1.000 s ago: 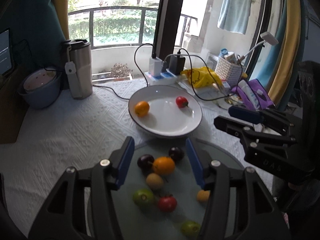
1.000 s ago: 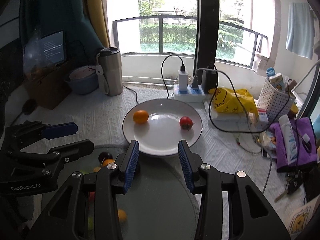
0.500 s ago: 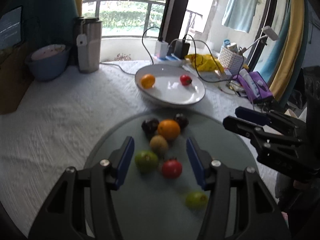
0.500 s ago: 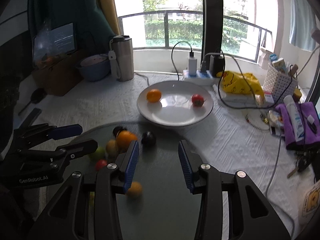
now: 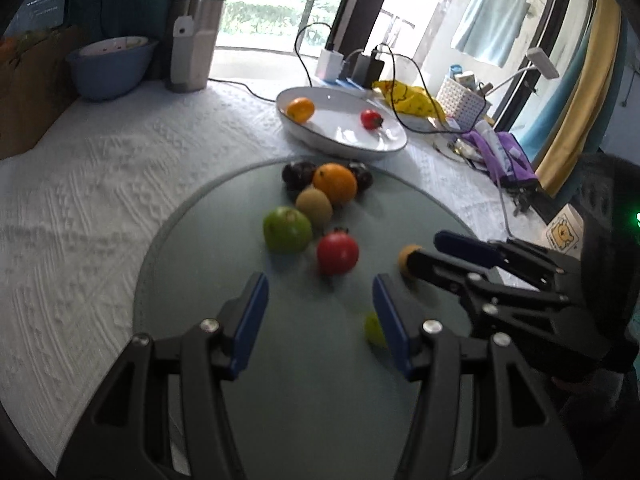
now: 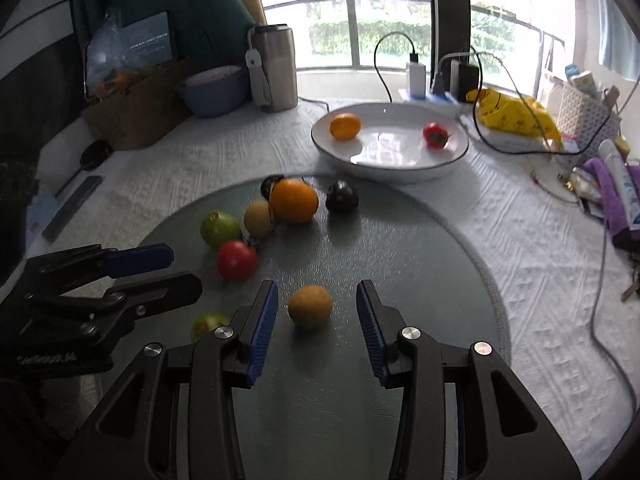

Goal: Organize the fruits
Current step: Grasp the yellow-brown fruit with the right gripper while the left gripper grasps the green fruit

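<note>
Right wrist: glass board (image 6: 400,240), white tablecloth (image 6: 540,264).

Glossy white ceramic plate (image 6: 390,168), frosted glass round (image 6: 400,264), nubbly white cloth (image 6: 540,280) on the worktop, brushed-metal tumbler (image 6: 276,68).

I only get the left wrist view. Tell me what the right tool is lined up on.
Observer: The right tool is open, with a small tan fruit on the glass disc between its pads and a gap on each side.
Operator: Now name what lies past the disc's left rim.
Observer: A flat dark strip lies on the white cloth there, outside your frame.
</note>
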The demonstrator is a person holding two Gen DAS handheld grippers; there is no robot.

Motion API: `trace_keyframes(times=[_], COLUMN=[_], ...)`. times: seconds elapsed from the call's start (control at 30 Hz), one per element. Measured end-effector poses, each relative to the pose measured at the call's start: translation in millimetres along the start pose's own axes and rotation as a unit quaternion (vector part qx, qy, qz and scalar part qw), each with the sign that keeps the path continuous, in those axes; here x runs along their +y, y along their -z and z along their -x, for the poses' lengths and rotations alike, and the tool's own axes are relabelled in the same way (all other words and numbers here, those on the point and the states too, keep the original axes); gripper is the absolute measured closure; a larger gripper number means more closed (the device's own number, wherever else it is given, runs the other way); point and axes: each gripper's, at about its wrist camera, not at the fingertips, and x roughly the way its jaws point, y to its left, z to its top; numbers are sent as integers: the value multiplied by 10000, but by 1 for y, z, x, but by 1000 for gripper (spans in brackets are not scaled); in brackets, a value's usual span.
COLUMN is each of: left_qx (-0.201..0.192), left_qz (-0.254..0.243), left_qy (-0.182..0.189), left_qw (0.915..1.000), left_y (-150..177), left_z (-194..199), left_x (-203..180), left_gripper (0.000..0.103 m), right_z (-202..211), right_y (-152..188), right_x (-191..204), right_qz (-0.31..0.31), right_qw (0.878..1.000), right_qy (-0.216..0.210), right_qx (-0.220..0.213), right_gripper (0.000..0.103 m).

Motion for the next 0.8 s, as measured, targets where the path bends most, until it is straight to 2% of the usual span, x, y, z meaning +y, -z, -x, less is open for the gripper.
trace_keyframes(times=[0.13, 0.27, 0.43, 0.67, 0.8], left_qx=[20, -39, -39, 252, 407], left_qz=[-101, -186, -372, -539, -685], left_qy=[-162, -174, -117, -1, -104], left_qw=[9998, 9997, 9992, 9982, 9968], left_y=[4, 3, 2, 7, 13], left_z=[1, 8, 8, -7, -16], left_x=[-6, -13, -27, -40, -47], left_gripper=[47, 47, 47, 47, 48], right_z=[-8, -11, -8, 6, 11], right_y=[2, 3, 4, 6, 9], right_x=[-2, 1, -1, -12, -16], right_qz=[-1, 76, 67, 3, -78], right_qw=[9999, 9996, 9994, 9998, 9998], right_qy=[-89, -183, -295, -203, -182], right_qx=[132, 222, 180, 14, -47], right_gripper=[60, 76, 76, 76, 76])
